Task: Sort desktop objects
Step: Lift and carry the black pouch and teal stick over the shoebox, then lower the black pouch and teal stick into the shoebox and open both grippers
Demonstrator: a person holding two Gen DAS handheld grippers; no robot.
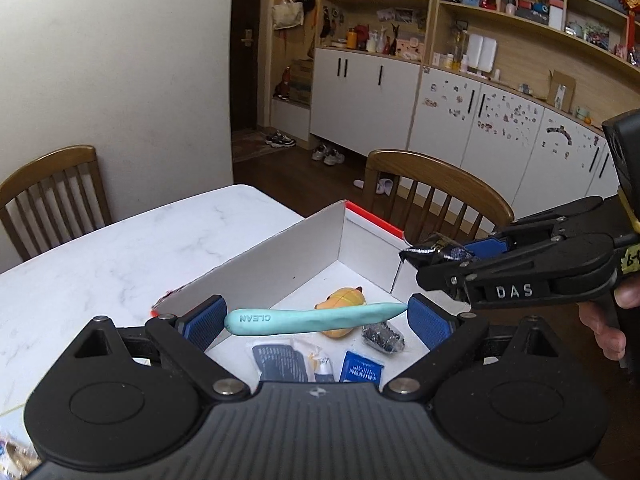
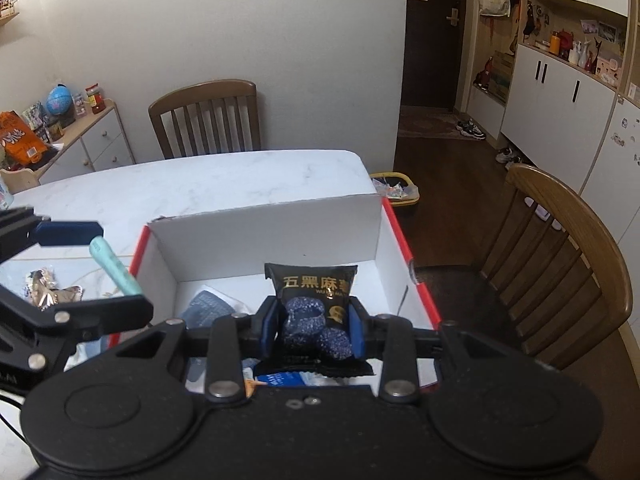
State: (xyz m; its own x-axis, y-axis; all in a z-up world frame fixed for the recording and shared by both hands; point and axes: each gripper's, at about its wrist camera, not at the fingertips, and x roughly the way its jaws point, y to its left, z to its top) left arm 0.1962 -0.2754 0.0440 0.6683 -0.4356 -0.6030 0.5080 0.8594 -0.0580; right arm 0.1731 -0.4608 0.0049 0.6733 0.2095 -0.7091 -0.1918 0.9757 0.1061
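Teal CLEAN stick (image 1: pixel 316 318) pinched lengthwise in left gripper (image 1: pixel 318 320) jaws, above white box (image 1: pixel 280 264) on desk (image 1: pixel 120 248). Right gripper (image 2: pixel 314 322) jaws pinch black snack packet (image 2: pixel 314 300) over box. Yellow toy (image 1: pixel 344 298) inside box.

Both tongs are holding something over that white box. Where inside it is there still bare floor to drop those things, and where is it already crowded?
Bare floor lies in the far corner of the white box, under its back walls, beyond the yellow toy. The near end is crowded: the toy, a dark crinkled wrapper and blue packets. The left tongs carry the teal stick, the right tongs the black snack packet.
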